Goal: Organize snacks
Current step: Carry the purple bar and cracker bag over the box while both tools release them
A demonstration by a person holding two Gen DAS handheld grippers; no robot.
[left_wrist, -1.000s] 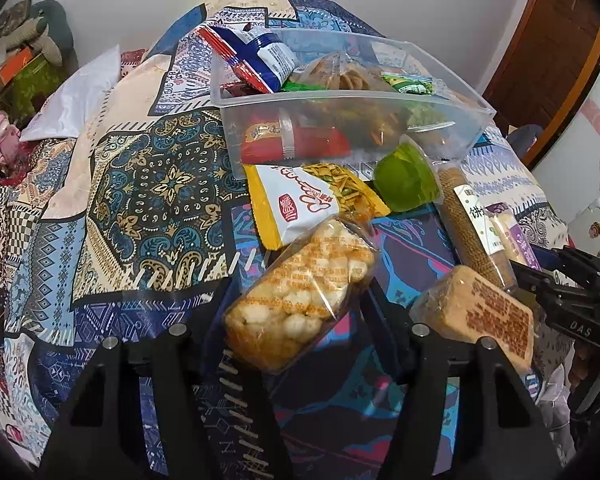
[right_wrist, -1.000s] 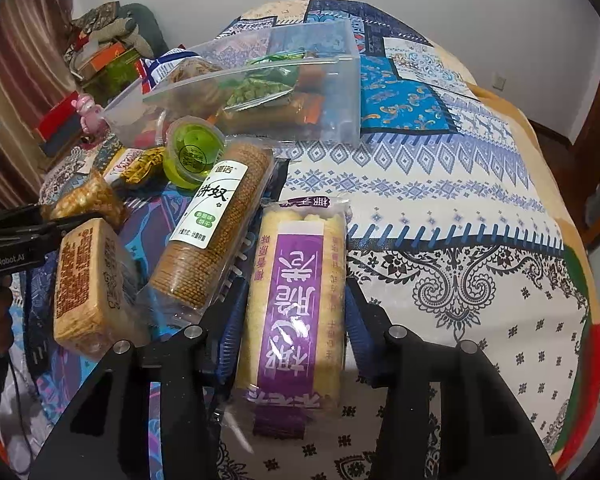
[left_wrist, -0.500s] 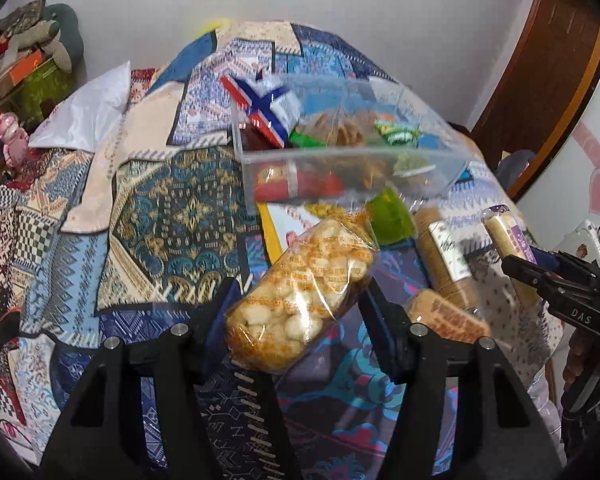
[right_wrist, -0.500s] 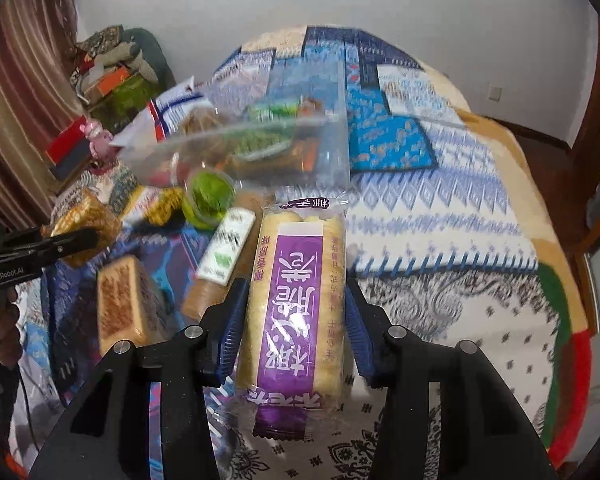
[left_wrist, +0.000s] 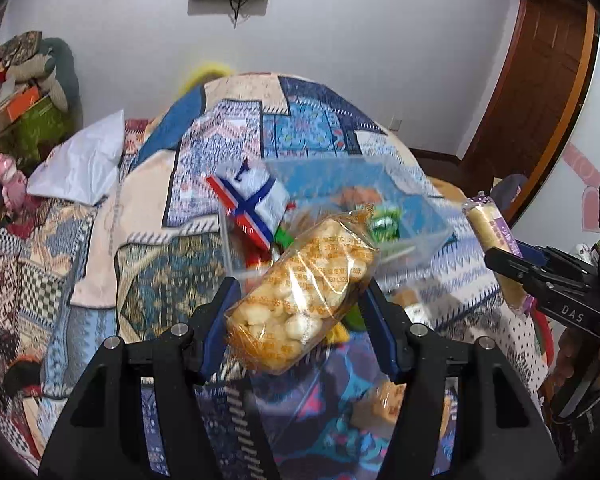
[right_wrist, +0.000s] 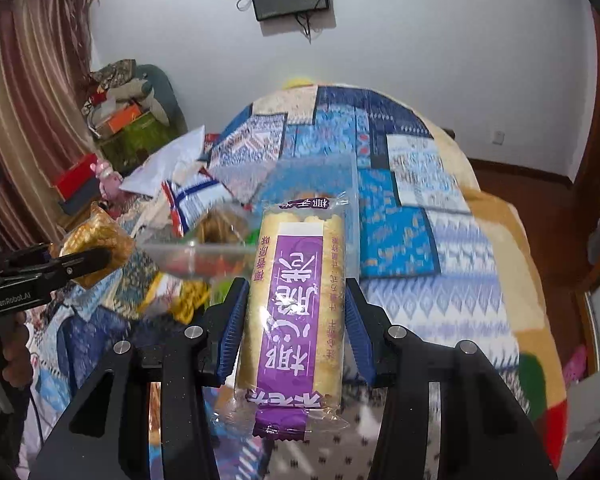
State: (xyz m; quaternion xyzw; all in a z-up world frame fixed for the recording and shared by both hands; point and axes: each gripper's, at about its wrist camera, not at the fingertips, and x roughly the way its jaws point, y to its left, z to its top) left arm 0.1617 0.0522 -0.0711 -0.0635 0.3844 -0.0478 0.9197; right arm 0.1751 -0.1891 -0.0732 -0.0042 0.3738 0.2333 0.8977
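Observation:
My left gripper [left_wrist: 300, 300] is shut on a clear bag of round golden puffs [left_wrist: 304, 292] and holds it in the air in front of the clear plastic bin [left_wrist: 428, 220]. My right gripper [right_wrist: 296, 312] is shut on a long cake pack with a purple label [right_wrist: 296, 292], also lifted above the bed. The bin [right_wrist: 204, 248] holds several snacks, among them a blue, white and red bag [left_wrist: 252, 208]. Each gripper shows in the other's view: the right one [left_wrist: 540, 276] at the right edge, the left one [right_wrist: 60, 268] at the left edge.
The patterned bedspread [right_wrist: 420, 216] covers the bed. A wrapped biscuit block [left_wrist: 384, 404] and other packets lie below the left gripper. A white pillow [left_wrist: 80, 160] lies at the left. Clutter and boxes [right_wrist: 128, 120] stand by the curtain. A wooden door [left_wrist: 540, 80] is at the right.
Both grippers have risen with their snacks and now sit high above the bed. The bin and loose packets look smaller and lower in view.

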